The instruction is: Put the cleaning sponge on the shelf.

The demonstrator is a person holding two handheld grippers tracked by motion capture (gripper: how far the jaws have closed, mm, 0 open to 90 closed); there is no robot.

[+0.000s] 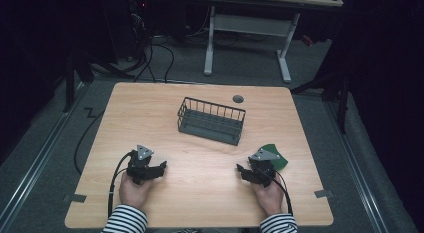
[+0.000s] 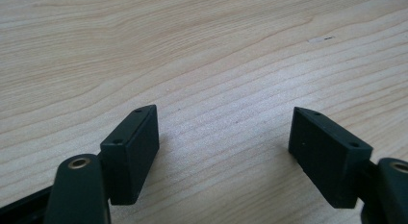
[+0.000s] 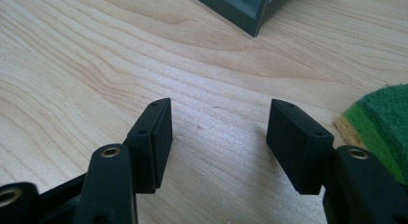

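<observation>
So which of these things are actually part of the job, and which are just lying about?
Likely in use:
green sponge, beside the right gripper
wire basket, mid-table
left gripper, jaws open like the right's, nothing between them

Lying about:
round grommet in the wooden table
white desk frame behind
floor cables

In the high view the green sponge (image 1: 277, 155) lies partly hidden behind the right hand-held gripper (image 1: 243, 172), so its full outline cannot be made out. In the right gripper view the sponge (image 3: 382, 120) is cut off by the right edge, and the wire basket (image 3: 240, 7) by the top edge, with just one dark corner left. The person's striped sleeves (image 1: 125, 220) run off the bottom edge of the high view. The small dark round spot (image 1: 238, 99) on the table (image 1: 200, 193) is too small to identify.
</observation>
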